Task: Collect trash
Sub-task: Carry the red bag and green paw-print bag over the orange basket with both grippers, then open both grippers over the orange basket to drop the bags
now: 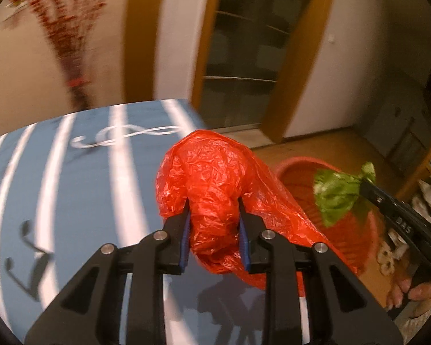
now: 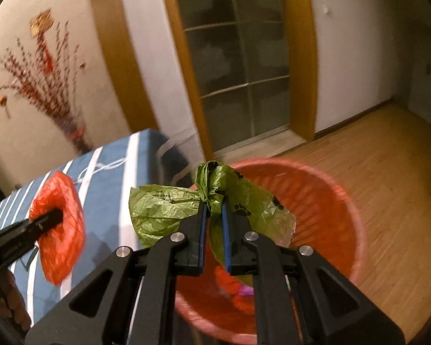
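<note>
The left gripper [image 1: 214,204] has its 2 jaws clenched on a crumpled red plastic bag [image 1: 212,184]. The blue pads press into the bunched middle of the bag, and the rest of the film swells above the fingertips and trails down to the right. In the left wrist view this bag hangs over the near right part of a table with a blue cloth with white stripes [image 1: 71,178], close to its right edge. In the right wrist view the same bag [image 2: 59,227] is seen from the side at the tip of the left gripper [image 2: 56,217], above the cloth [image 2: 112,201].

The right gripper [image 2: 214,208] is clenched on a green plastic bag [image 2: 163,210] with black paw prints. The pads hold it at the knotted neck, and the loose film spreads to both sides of the fingers. This bag hangs above the opening of a round red basket [image 2: 324,198], which stands on the wooden floor [image 2: 373,158] just beside the right edge of the table. Something red and a small purple item lie at the bottom of the basket; what they are is not clear.

In the left wrist view the green bag [image 1: 337,195] at the tip of the right gripper [image 1: 362,187] is over the basket [image 1: 296,166], and fingers of a person's hand [image 1: 411,290] show below the gripper's handle. Both pictures are blurred.
</note>
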Demonstrator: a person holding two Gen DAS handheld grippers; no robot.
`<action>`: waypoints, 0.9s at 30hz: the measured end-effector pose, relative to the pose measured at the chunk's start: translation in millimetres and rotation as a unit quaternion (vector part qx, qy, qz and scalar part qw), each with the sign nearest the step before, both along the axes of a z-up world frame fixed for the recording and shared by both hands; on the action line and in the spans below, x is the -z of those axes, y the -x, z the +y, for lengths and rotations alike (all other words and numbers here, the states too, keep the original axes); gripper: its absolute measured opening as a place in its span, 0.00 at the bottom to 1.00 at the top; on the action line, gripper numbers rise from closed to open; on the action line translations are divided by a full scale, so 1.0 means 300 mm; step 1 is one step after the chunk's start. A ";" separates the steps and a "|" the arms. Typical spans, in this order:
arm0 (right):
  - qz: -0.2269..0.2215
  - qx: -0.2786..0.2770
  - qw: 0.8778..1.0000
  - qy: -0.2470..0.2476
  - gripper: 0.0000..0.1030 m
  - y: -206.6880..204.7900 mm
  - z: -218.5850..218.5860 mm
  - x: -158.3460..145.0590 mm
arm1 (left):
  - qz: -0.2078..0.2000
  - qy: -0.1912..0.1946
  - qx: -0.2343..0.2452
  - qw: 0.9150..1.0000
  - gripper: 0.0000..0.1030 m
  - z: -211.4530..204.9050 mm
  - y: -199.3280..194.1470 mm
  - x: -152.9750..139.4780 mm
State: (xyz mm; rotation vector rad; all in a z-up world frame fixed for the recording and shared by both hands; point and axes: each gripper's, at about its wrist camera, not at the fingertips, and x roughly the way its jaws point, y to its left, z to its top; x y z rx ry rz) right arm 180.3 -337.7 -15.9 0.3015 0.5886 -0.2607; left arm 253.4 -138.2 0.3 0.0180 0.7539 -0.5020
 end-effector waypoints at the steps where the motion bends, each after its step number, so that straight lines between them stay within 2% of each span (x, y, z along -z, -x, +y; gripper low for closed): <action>1: -0.003 0.008 1.000 0.004 0.09 0.012 -0.020 -0.008 | -0.001 0.000 0.009 1.000 0.27 -0.037 0.008 -0.001; 5: -0.008 0.033 0.999 0.014 0.09 0.037 -0.078 -0.021 | -0.001 -0.004 0.047 0.999 0.27 -0.186 0.030 0.010; 11: -0.011 0.056 0.998 0.014 0.09 0.047 -0.148 -0.013 | 0.010 -0.011 0.076 0.997 0.28 -0.319 0.035 0.055; 13: -0.008 0.058 0.998 0.010 0.09 0.043 -0.168 -0.006 | 0.018 -0.012 0.080 0.997 0.33 -0.348 0.026 0.076; 16: -0.006 0.057 0.998 -0.010 0.15 0.035 -0.201 0.008 | 0.027 -0.014 0.080 0.996 0.36 -0.366 0.010 0.110; 19: -0.006 0.058 0.998 -0.025 0.27 0.050 -0.222 0.017 | 0.037 -0.016 0.077 0.996 0.42 -0.361 0.002 0.132; 21: -0.005 0.060 0.998 -0.030 0.29 0.052 -0.225 0.024 | 0.042 -0.016 0.076 0.996 0.44 -0.358 -0.007 0.147; 23: -0.006 0.060 0.998 -0.033 0.37 0.054 -0.227 0.027 | 0.045 -0.018 0.076 0.996 0.48 -0.351 -0.014 0.157; 27: -0.013 0.062 0.997 -0.036 0.44 0.077 -0.226 0.015 | 0.042 -0.021 0.068 0.997 0.51 -0.334 -0.010 0.159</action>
